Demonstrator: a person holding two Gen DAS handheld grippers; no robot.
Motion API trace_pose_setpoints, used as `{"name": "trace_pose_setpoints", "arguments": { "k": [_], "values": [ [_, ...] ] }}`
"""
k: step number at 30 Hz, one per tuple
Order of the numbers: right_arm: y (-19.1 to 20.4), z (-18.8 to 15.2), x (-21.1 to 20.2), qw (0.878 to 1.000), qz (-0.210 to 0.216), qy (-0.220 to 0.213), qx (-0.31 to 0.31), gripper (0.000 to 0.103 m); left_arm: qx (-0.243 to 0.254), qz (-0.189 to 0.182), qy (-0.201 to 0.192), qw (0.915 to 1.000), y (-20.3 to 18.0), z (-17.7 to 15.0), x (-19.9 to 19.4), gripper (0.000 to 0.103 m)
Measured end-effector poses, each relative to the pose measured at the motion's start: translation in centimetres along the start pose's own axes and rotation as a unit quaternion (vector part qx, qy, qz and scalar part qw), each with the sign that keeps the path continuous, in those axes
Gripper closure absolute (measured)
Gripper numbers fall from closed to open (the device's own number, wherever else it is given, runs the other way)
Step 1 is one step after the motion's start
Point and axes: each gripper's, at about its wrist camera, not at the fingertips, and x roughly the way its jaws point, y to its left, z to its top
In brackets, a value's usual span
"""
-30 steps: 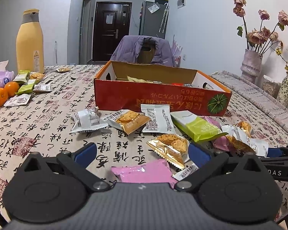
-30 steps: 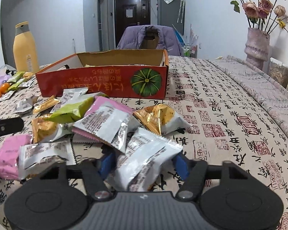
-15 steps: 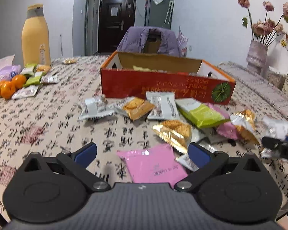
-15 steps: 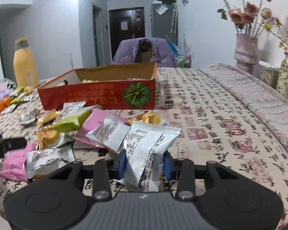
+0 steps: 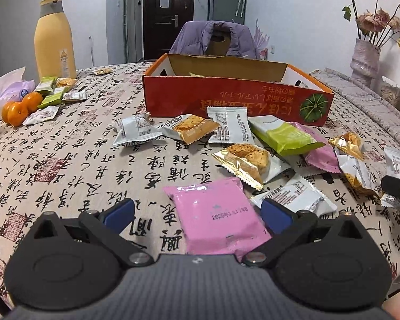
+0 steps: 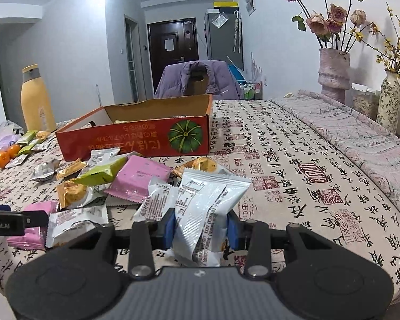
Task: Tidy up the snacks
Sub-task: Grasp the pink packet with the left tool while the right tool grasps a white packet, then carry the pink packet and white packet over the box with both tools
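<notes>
My right gripper point(image 6: 201, 228) is shut on a white snack packet point(image 6: 205, 213), which stands upright between the blue pads, lifted off the cloth. My left gripper point(image 5: 197, 214) is open, its blue fingers point(image 5: 118, 210) either side of a pink packet point(image 5: 216, 213) that lies flat on the table. The red cardboard box point(image 5: 237, 98) stands open behind a scatter of snack packets; in the right wrist view the box point(image 6: 136, 138) is at centre left. The right gripper's tip point(image 5: 397, 186) shows at the right edge of the left wrist view.
A yellow bottle point(image 5: 55, 40), oranges point(image 5: 21, 106) and more small packets point(image 5: 53, 96) sit at the far left. Vases with dried flowers point(image 6: 333, 77) stand at the right by the wall. A chair with a purple jacket point(image 5: 213, 37) is behind the box.
The right gripper closed on the white packet and raised it off the pile. The left gripper tilted down and drew in over the pink packet.
</notes>
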Motion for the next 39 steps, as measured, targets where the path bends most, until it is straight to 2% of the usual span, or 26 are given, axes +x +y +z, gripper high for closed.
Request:
{"name": "trace_pose_setpoints", "arguments": {
  "k": [7,12,13,21,27,39],
  "values": [
    [0.2,-0.2,-0.1,1.0,0.004,0.002,-0.001,0.066,0.01,0.013,0.011,0.9998,-0.6,-0.1,0.4,0.002],
    [0.3,-0.3,-0.3,1.0,0.004,0.001,-0.002,0.066,0.013,0.01,0.015,0.9998,-0.7,-0.3,0.9,0.029],
    [0.3,-0.3,-0.3,1.0,0.004,0.001,-0.002,0.065,0.013,0.004,0.013,0.9998,-0.6,-0.4,0.8,0.039],
    [0.5,-0.3,-0.5,1.0,0.008,-0.003,-0.004,0.066,0.017,0.004,0.005,0.9998,-0.2,-0.6,0.3,0.04],
    [0.5,0.0,-0.6,1.0,0.01,-0.01,-0.003,0.066,0.012,0.008,-0.023,0.9996,0.6,0.1,-1.0,0.04],
    [1.3,2.6,-0.2,0.999,0.021,-0.038,-0.018,0.066,0.007,0.001,-0.087,0.9962,0.9,4.1,-2.7,0.04]
  ]
}}
